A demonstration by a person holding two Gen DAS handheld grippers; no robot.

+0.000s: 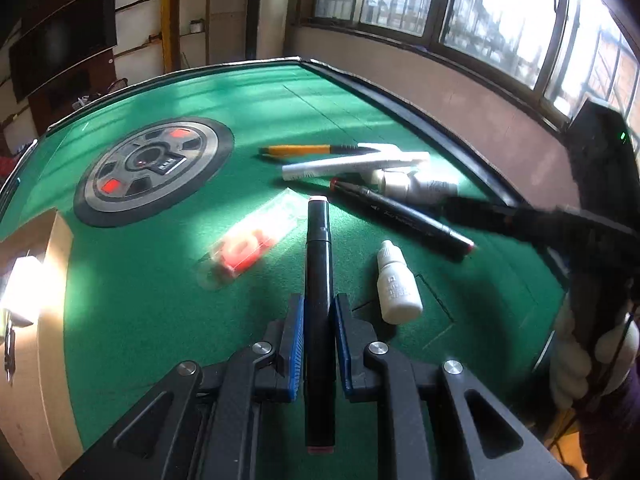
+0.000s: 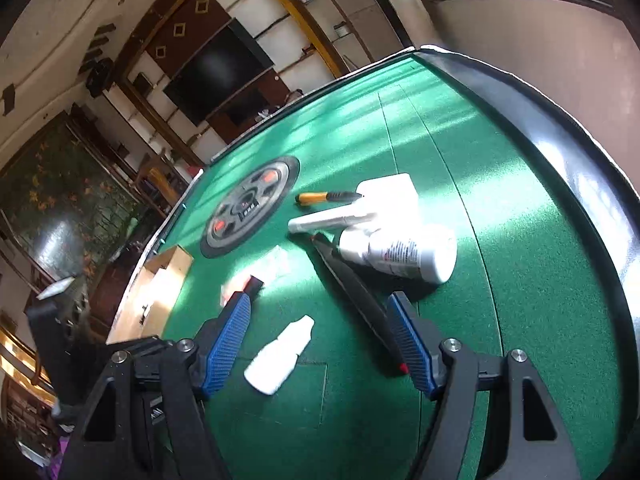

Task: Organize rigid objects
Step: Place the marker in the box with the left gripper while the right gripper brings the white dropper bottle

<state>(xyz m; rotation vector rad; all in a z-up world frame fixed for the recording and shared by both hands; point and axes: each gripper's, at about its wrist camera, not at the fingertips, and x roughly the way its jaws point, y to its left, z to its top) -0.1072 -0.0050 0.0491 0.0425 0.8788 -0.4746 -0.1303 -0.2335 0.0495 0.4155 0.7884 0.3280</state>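
Note:
My left gripper (image 1: pixel 319 312) is shut on a black marker (image 1: pixel 318 264) with a pale cap, held above the green table (image 1: pixel 160 280). My right gripper (image 2: pixel 320 316) is open above the felt, over a small white dropper bottle (image 2: pixel 280 356) and a second black marker (image 2: pixel 360 300) with red ends, which lies by its right finger. The right gripper shows blurred at the right of the left wrist view (image 1: pixel 540 224). In the left wrist view the dropper bottle (image 1: pixel 396 292) and the second marker (image 1: pixel 404 212) lie on the felt ahead.
A clear packet with red contents (image 1: pixel 248 244), a yellow utility knife (image 1: pixel 304 150), a white pen (image 1: pixel 352 164) and a white spray bottle (image 2: pixel 400 252) lie on the felt. A wooden box (image 2: pixel 160 292) stands at the left edge. A round dial (image 1: pixel 152 168) is set in the centre.

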